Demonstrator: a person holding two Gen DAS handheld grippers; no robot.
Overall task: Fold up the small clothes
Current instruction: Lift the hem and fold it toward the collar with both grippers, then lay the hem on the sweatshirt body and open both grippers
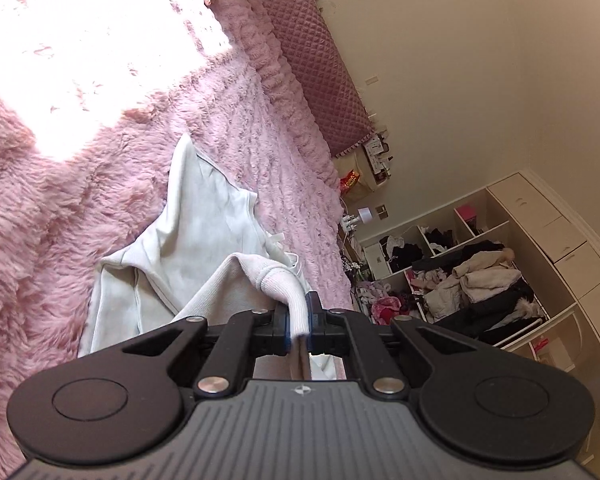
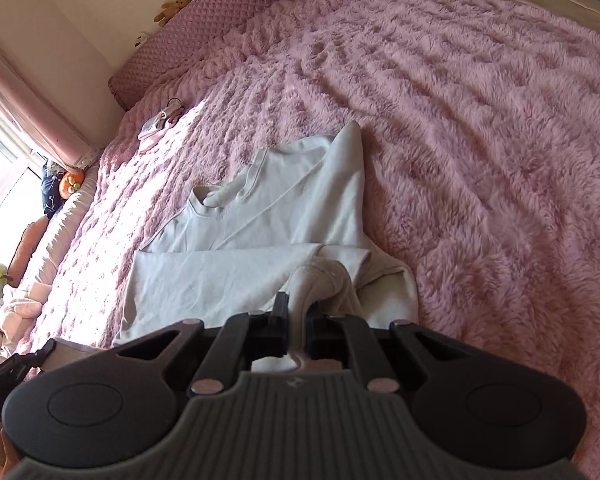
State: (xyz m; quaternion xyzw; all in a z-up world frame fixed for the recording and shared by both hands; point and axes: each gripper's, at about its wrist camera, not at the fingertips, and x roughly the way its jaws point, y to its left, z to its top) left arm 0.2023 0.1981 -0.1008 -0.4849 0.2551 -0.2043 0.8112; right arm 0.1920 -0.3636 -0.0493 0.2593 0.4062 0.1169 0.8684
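The white top [image 2: 284, 216] is partly folded on the pink fluffy blanket [image 2: 480, 128]. The left gripper [image 1: 298, 320] and right gripper [image 2: 298, 320] each pinch its near hem. More folds remain.

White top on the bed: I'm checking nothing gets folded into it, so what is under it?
Around the white top only the fluffy pink blanket shows, so it lies on that. Whatever sits beneath the cloth is covered and cannot be seen.

I count one white top [image 2: 284, 216] spread on one bed [image 2: 480, 140], one small pink garment [image 2: 156, 128] further up it, one teddy bear [image 2: 175, 7] on the headboard, and one orange plush [image 2: 71, 183] (by the window).
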